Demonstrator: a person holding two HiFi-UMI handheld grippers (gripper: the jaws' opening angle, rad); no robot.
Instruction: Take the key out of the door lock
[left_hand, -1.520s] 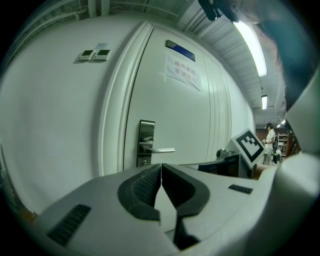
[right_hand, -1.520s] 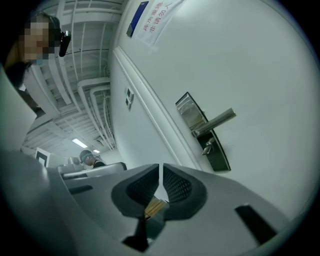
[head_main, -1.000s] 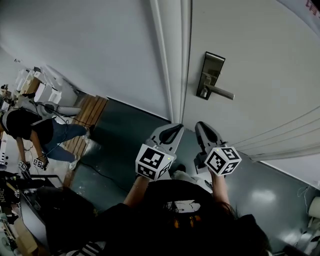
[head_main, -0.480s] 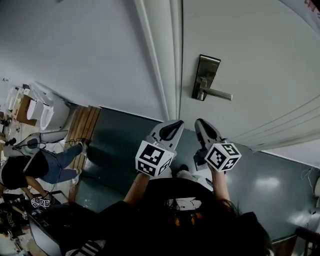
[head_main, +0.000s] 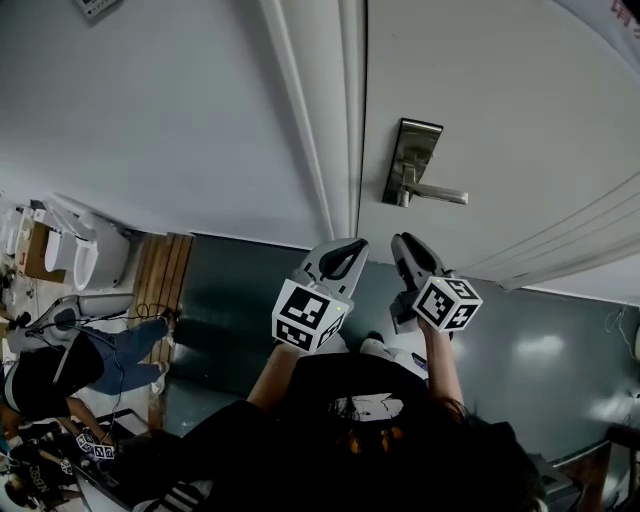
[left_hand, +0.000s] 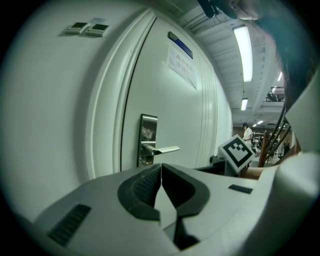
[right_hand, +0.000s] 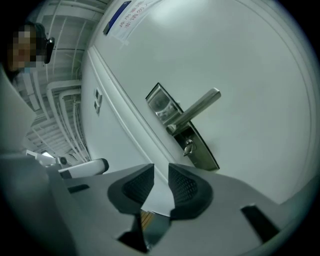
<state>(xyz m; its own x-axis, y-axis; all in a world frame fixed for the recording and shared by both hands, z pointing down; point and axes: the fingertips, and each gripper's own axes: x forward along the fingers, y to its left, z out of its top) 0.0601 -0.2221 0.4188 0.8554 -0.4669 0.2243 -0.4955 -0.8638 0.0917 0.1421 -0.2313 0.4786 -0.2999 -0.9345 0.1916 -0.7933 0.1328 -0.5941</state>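
Door (head_main: 500, 120) carries a white paper notice (left_hand: 180, 65) with a blue strip (left_hand: 180, 44) above it. The print on both is too small and blurred to read. Two small switch plates (left_hand: 90, 28) sit on the wall left of the frame, no legible text. Each gripper's marker cube (head_main: 310, 315) shows black-and-white square patterns only.

Key (right_hand: 188, 146) is small and silvery, with what looks like a rounded head. It sticks out of the keyhole in the lower part of the metal lock plate (right_hand: 182, 127), just under the lever handle (right_hand: 197, 107). In the head view it is too small to make out.

Right gripper (right_hand: 160, 172) has its jaws parted; they have just been opening, with nothing between them. It points at the lock plate, well short of the key. Left gripper (left_hand: 161, 167) has its jaws pressed together, empty, and sits beside the right gripper, also facing the door.
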